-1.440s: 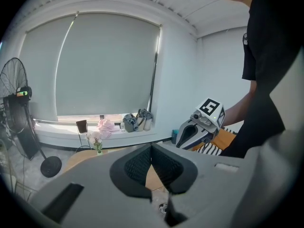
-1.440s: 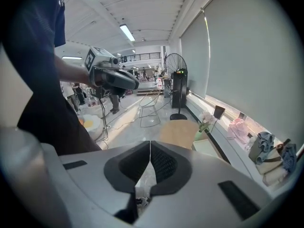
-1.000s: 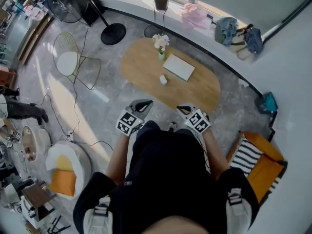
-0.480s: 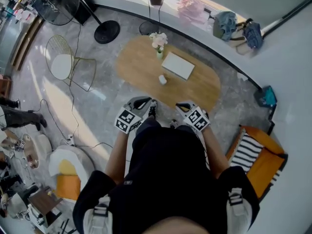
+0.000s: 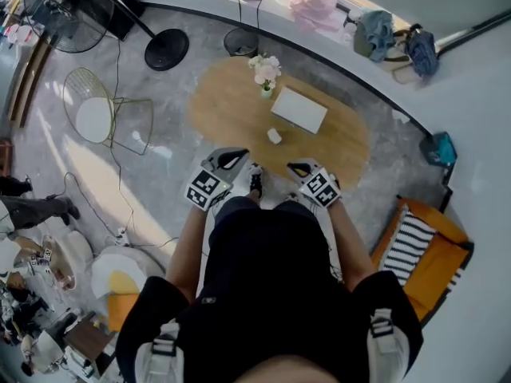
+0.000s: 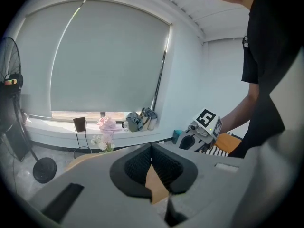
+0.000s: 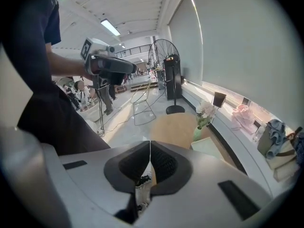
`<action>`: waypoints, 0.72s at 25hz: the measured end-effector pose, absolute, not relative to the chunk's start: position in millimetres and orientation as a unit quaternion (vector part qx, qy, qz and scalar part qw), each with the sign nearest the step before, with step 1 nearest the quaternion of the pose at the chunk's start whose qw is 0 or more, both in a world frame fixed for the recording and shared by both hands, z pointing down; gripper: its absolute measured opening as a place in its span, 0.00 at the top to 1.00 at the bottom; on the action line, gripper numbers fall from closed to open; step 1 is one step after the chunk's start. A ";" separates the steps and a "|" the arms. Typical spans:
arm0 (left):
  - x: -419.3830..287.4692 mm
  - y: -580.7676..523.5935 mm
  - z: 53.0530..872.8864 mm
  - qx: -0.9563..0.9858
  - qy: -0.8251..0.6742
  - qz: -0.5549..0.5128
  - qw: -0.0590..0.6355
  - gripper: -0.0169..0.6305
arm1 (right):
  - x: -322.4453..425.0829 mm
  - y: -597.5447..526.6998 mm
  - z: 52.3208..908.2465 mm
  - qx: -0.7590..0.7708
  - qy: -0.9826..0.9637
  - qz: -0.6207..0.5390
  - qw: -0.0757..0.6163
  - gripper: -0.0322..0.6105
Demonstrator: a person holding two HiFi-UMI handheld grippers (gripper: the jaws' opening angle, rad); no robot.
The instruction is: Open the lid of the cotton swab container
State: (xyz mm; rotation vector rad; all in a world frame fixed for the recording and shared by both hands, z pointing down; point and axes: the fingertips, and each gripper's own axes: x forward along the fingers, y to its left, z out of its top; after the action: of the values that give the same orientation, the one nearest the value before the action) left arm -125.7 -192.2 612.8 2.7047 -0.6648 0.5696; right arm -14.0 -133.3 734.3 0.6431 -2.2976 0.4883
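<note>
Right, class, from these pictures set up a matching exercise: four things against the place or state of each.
Things:
1 left gripper
2 flower vase
3 small white container
4 wire chair

Places or states:
A on the floor
B near the middle of the table
C jaws shut, nothing between them
D at the table's far edge

Pairs: 1-C, 2-D, 3-B, 4-A

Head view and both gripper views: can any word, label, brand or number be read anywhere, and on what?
No readable text anywhere.
Left marker cube and right marker cube: black-and-white square patterns, not letters.
Small white container on the table: too small to read any label.
</note>
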 end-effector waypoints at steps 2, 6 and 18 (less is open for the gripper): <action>-133.3 -207.8 619.1 0.940 -0.224 0.205 0.153 0.97 | -20.2 -149.9 747.4 0.256 -0.881 0.207 0.341 0.95; -139.3 -229.4 631.7 0.941 -0.205 0.215 0.160 0.97 | -22.1 -171.1 784.9 0.278 -0.861 0.255 0.342 0.95; -135.2 -281.3 662.6 0.945 -0.162 0.229 0.169 0.97 | -19.8 -211.7 878.7 0.305 -0.817 0.315 0.375 0.95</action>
State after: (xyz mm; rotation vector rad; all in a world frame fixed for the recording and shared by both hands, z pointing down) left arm -135.2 -281.3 662.6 2.6857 -0.4603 0.6506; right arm -19.8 -211.7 878.7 0.7796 -2.0906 0.8066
